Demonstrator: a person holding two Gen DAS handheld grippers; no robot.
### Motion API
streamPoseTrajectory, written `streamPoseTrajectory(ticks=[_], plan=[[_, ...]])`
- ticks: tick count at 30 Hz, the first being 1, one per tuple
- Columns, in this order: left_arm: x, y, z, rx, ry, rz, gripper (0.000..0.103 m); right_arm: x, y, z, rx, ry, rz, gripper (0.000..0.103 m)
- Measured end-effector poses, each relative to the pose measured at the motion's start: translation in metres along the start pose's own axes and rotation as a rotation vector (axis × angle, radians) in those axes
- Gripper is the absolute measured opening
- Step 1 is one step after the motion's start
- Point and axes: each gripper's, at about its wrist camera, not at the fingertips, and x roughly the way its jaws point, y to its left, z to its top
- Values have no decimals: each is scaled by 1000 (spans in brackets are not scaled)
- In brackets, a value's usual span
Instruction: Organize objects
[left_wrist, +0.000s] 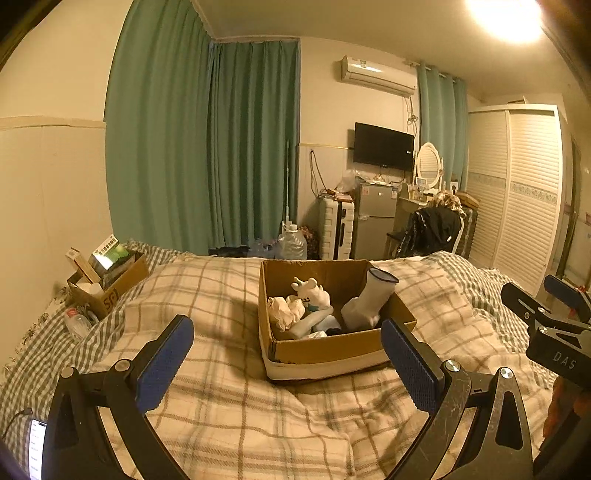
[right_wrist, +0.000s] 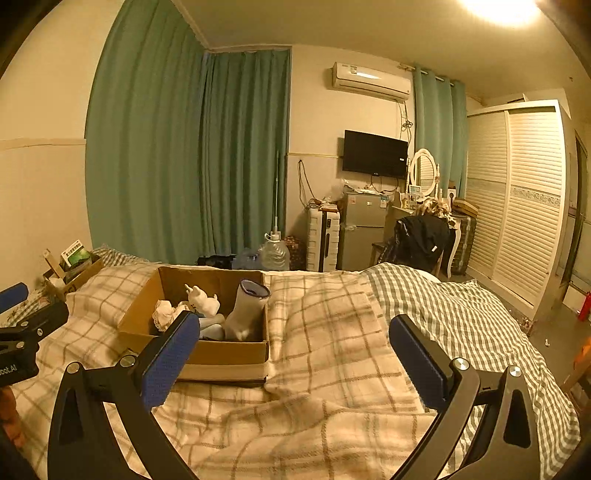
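An open cardboard box (left_wrist: 325, 349) sits on the plaid blanket of the bed; it also shows in the right wrist view (right_wrist: 229, 354). Inside lie a white plush toy (left_wrist: 312, 293), a crumpled white cloth (left_wrist: 282, 312) and an upright white sock with a dark cuff (left_wrist: 369, 299), which also shows in the right wrist view (right_wrist: 245, 308). My left gripper (left_wrist: 288, 363) is open and empty, just in front of the box. My right gripper (right_wrist: 295, 354) is open and empty over the blanket, to the right of the box. The right gripper also shows at the right edge of the left wrist view (left_wrist: 546, 306).
A second cardboard box (left_wrist: 107, 280) with packets stands at the far left by the wall, a plastic bottle (left_wrist: 77, 323) beside it. A phone (left_wrist: 37, 446) lies at the lower left. Beyond the bed are a water jug (left_wrist: 293, 242), fridge (left_wrist: 373, 221), chair and wardrobe.
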Motion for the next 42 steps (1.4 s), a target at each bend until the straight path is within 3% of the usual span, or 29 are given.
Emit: streamPoseTrajectory(ticks=[42], plan=[[-1, 0, -2, -10, 8, 7, 103, 2, 10, -3, -16, 15, 15, 103]])
